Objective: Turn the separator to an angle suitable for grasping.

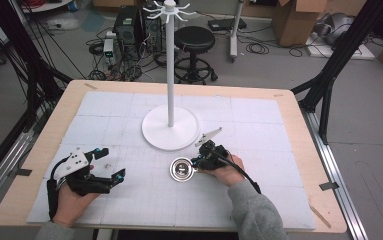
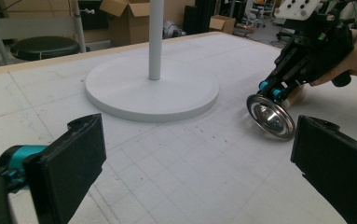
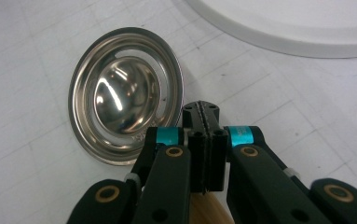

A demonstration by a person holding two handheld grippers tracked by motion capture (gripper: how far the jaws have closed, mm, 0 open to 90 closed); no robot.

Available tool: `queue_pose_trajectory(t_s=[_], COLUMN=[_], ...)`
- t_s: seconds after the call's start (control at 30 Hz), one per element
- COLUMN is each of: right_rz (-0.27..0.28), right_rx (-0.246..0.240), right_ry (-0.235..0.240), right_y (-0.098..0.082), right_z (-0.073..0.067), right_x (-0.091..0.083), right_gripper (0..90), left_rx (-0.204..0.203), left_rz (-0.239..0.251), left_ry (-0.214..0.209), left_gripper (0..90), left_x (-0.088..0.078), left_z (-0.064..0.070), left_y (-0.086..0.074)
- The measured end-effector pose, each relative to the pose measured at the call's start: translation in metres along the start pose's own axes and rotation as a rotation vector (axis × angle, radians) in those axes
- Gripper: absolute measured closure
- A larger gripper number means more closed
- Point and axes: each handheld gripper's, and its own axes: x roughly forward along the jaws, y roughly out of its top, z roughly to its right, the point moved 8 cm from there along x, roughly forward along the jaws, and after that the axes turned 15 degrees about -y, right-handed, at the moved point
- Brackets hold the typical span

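A small shiny steel dish (image 1: 181, 169) with a wide flat rim sits in the middle of the white mat. In the left gripper view the dish (image 2: 270, 116) stands tilted, raised at one side. My right gripper (image 1: 196, 162) is shut on its near rim (image 3: 120, 156); the jaws meet tight at the tips (image 3: 202, 109). A tan piece (image 3: 209, 210) shows under the jaws, and I cannot tell what it is. My left gripper (image 1: 111, 162) rests at the mat's left front, jaws wide open (image 2: 199, 154) with nothing between them, facing the dish.
A white stand's round base (image 1: 170, 127) lies just behind the dish; its pole rises to a ring of hooks (image 1: 169, 10). The gridded mat (image 1: 259, 125) covers a wooden table (image 1: 299, 115). A stool (image 1: 194, 40), boxes and cables stand on the floor beyond.
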Motion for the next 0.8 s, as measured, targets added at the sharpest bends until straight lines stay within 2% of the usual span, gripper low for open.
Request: queue_pose_trajectory(t_s=[0.07,0.3,0.6,0.8], right_rz=[0.006,0.034,0.021,0.031], right_rx=[-0.002,0.038,-0.006,-0.042], right_ry=[0.011,0.048,0.065,0.075], right_y=[-0.002,-0.009,-0.017,-0.025], right_z=[-0.002,-0.007,-0.017,-0.025], right_x=[-0.001,-0.006,-0.014,-0.021], right_gripper=[90.0,90.0,90.0,90.0], left_rx=[0.001,0.002,-0.003,0.0], left_rz=[0.0,-0.004,-0.004,-0.003], left_ry=[0.0,-0.002,0.0,0.001], left_gripper=[3.7,3.7,3.7,3.7], left_x=[0.0,0.0,0.0,0.0], left_z=[0.0,0.0,0.0,0.0], left_y=[0.0,0.0,-0.001,0.0])
